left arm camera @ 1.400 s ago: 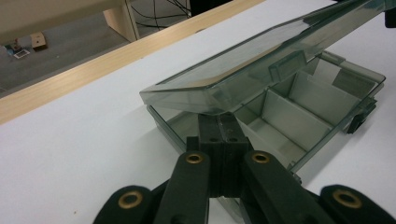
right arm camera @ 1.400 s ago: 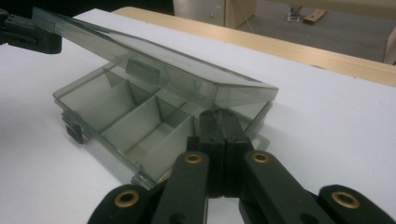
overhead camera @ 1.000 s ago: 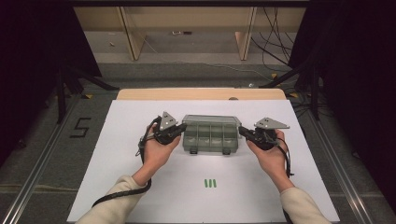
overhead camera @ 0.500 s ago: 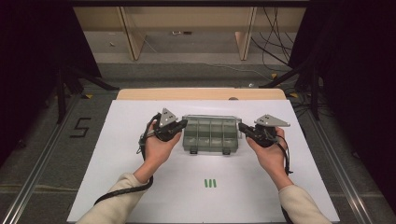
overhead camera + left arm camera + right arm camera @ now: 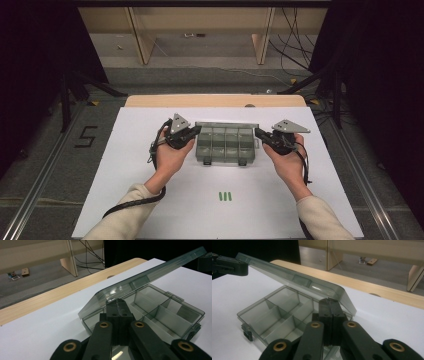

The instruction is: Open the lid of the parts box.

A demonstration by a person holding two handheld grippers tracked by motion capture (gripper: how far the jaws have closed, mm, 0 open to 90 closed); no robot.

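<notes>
The clear compartment box (image 5: 224,145) sits on the white sheet (image 5: 125,170), and everything else is placed from it. Its lid (image 5: 140,282) stands partly raised, tilted up from the far, hinged edge, with the divided tray below it seemingly empty and the two latches on the near edge undone.

The left gripper (image 5: 196,131) is at the box's left end and the right gripper (image 5: 259,133) at its right end. Each has its jaws pressed together with nothing between them, the closed tips tucked under the lid's end edge.

The step in hand looks like lifting the lid open, one gripper at each end. The next move would call for both tips to rise evenly, lest the lid slip off one and drop.

Three small green marks (image 5: 225,196) lie nearer the person than the box, and a wooden table edge (image 5: 215,100) runs beyond it.
</notes>
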